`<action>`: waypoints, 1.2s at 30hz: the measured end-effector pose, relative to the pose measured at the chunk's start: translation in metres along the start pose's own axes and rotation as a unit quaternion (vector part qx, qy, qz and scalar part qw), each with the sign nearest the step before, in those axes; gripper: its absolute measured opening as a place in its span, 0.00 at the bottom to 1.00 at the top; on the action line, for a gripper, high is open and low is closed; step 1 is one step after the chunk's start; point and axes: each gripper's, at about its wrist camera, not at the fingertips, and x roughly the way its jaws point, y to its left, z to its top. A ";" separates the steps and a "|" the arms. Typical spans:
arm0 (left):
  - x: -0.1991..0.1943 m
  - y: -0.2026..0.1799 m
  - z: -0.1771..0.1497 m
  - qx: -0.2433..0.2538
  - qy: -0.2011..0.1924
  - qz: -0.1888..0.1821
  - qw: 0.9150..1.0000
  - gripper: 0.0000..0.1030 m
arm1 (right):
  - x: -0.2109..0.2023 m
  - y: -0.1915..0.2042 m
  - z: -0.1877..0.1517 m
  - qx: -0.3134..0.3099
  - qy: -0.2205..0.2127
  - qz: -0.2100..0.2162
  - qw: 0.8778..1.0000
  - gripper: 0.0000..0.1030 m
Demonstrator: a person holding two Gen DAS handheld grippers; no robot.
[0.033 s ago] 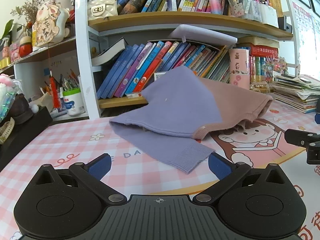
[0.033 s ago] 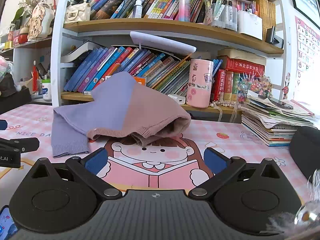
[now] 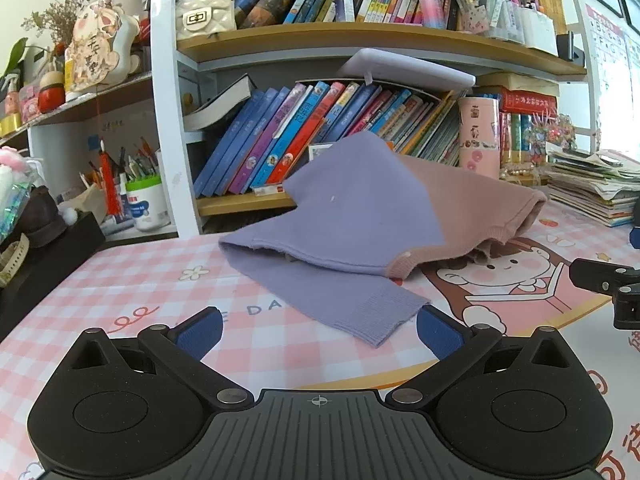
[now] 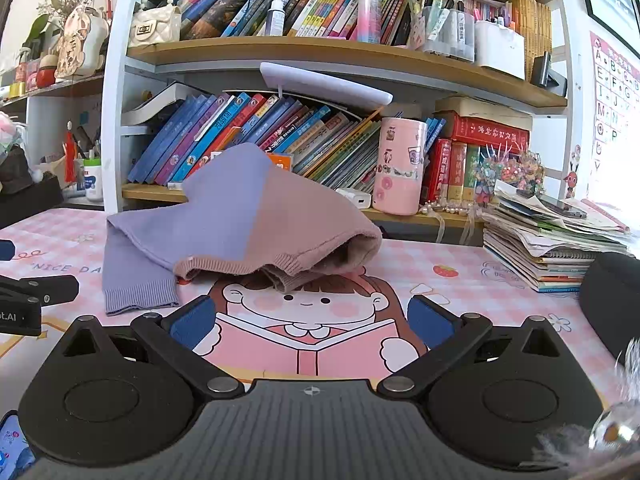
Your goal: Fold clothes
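A knitted sweater [image 3: 360, 208], half lilac and half dusty pink, lies in a bunched heap on the pink checked desk mat [image 3: 140, 280], against the bookshelf. One lilac sleeve [image 3: 372, 312] trails toward me. My left gripper [image 3: 320, 332] is open just short of that cuff, with nothing between its blue pads. In the right wrist view the sweater [image 4: 240, 216] lies ahead and slightly left, its pink hem raised. My right gripper [image 4: 312, 320] stands open over the mat's cartoon girl, apart from the cloth. Each gripper's tip shows at the edge of the other's view.
A bookshelf [image 4: 320, 52] packed with books stands right behind the sweater. A pink cylinder [image 4: 400, 168] and a stack of papers [image 4: 552, 240] sit at the right. A dark rounded object [image 4: 612, 300] is at the far right, a black box [image 3: 40, 256] at the left.
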 end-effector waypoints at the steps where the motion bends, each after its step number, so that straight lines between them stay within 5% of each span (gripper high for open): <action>1: 0.000 0.000 0.000 -0.004 0.001 -0.002 1.000 1.00 | 0.000 0.000 0.000 0.000 0.001 0.000 1.000 1.00; 36: 0.004 0.005 -0.003 -0.002 0.008 -0.001 1.000 1.00 | 0.002 0.000 0.001 -0.001 0.007 0.002 1.000 1.00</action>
